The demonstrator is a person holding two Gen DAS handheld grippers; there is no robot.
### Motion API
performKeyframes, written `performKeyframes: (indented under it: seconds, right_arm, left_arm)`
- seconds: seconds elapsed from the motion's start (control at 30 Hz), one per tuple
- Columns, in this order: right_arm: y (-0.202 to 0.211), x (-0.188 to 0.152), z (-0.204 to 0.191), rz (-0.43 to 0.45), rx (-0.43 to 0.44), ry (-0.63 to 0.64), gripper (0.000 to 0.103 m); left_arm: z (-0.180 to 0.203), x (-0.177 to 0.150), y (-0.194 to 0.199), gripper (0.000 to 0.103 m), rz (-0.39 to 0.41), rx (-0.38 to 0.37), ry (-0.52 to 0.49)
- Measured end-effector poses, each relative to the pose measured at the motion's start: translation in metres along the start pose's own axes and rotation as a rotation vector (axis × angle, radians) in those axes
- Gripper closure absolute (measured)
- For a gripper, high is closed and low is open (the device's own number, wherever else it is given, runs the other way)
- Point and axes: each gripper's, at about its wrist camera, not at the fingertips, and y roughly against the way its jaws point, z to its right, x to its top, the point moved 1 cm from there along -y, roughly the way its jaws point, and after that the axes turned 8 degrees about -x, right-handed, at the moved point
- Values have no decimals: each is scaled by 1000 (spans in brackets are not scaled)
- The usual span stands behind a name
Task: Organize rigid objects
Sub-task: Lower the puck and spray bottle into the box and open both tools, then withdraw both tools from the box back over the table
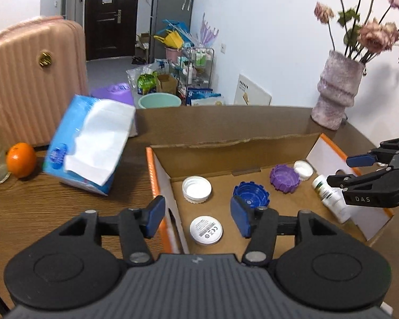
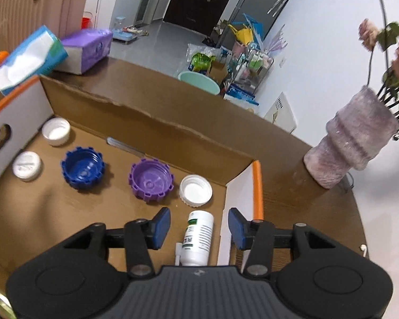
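An open cardboard box [image 1: 226, 156] [image 2: 135, 117] holds several lids: a blue cap [image 1: 251, 192] [image 2: 82, 167], a purple cap [image 1: 284, 178] [image 2: 150, 180], white caps [image 1: 196, 188] [image 2: 195, 190] and a round white disc [image 1: 206, 230] [image 2: 26, 165]. A small white bottle [image 1: 331, 198] [image 2: 198, 239] lies on its side by the box's right wall. My left gripper [image 1: 196, 220] is open and empty above the box's left wall. My right gripper [image 2: 199, 228] [image 1: 340, 170] is open, its fingers on either side of the bottle and apart from it.
A blue tissue pack [image 1: 90, 143] [image 2: 29, 58] and an orange [image 1: 21, 159] lie left of the box on the wooden table [image 1: 40, 212]. A purple pack [image 2: 89, 47] sits behind. A vase with flowers [image 1: 336, 90] [image 2: 353, 146] stands at the right.
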Motion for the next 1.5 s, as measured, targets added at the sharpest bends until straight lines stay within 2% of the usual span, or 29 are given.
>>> performKeyframes:
  seconds: [0.23, 0.3, 0.4, 0.47, 0.6, 0.67, 0.77, 0.93, 1.13, 1.33, 1.5]
  right_arm:
    - [59, -1, 17, 52, 15, -46, 55]
    - [78, -5, 22, 81, 14, -55, 50]
    - [110, -11, 31, 140, 15, -75, 45]
    - [128, -16, 35, 181, 21, -91, 42]
    - [165, -30, 46, 272, 15, -127, 30]
    - [183, -40, 54, 321, 17, -176, 30]
    - [206, -57, 66, 385, 54, -265, 26]
    - [235, -94, 72, 496, 99, -342, 16]
    - [267, -130, 63, 610, 82, -362, 8]
    - [281, -139, 64, 660, 96, -368, 7]
    - [273, -143, 63, 648, 105, -406, 7]
  left_arm:
    - [24, 4, 71, 31, 92, 1, -35]
    - [34, 3, 91, 27, 126, 3, -59]
    - [50, -2, 122, 25, 185, 18, -104]
    - [58, -7, 139, 18, 228, 26, -114]
    - [74, -20, 167, 11, 325, 44, -115]
    - [81, -26, 178, 3, 360, 55, -116]
    - [97, -38, 196, 0, 430, 71, -118]
    - [118, -57, 218, 0, 501, 75, -110]
    - [133, -80, 238, 0, 548, 87, -82]
    - [144, -85, 248, 0, 578, 75, -113]
    - [142, -92, 247, 0, 567, 77, -93]
